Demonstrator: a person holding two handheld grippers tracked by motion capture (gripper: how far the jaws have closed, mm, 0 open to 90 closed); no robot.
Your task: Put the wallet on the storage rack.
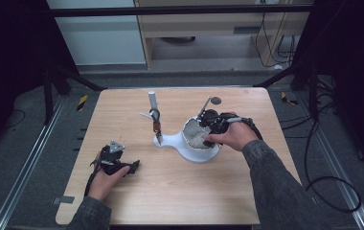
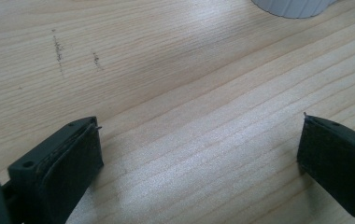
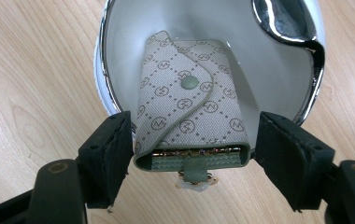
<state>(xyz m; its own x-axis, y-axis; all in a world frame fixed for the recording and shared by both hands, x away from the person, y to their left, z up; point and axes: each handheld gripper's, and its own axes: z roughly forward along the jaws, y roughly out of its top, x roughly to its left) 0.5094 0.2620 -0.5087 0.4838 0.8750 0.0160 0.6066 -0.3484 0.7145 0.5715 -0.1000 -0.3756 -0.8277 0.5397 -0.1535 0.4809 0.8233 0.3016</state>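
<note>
A beige patterned key wallet [image 3: 189, 107] with a green snap lies in a white bowl [image 3: 102, 56] with a chrome rim, its lower end sticking out over the edge. My right gripper [image 3: 194, 126] stands open with the wallet between its jaws, and a thin gap shows at the right pad. From the high view, this gripper [image 1: 211, 122] reaches in from the far right of the bowl [image 1: 186, 133]. My left gripper [image 1: 133, 166] rests near the table's front left, with its jaws [image 2: 199, 135] wide open over bare wood.
The bowl belongs to a white stand [image 1: 170, 140] with an upright post [image 1: 152, 100], on which a small keyring [image 1: 156, 125] hangs. A thin rod with a dark disc [image 1: 215, 100] rises behind the bowl. The stand's white edge [image 2: 292, 7] lies ahead of the left jaws.
</note>
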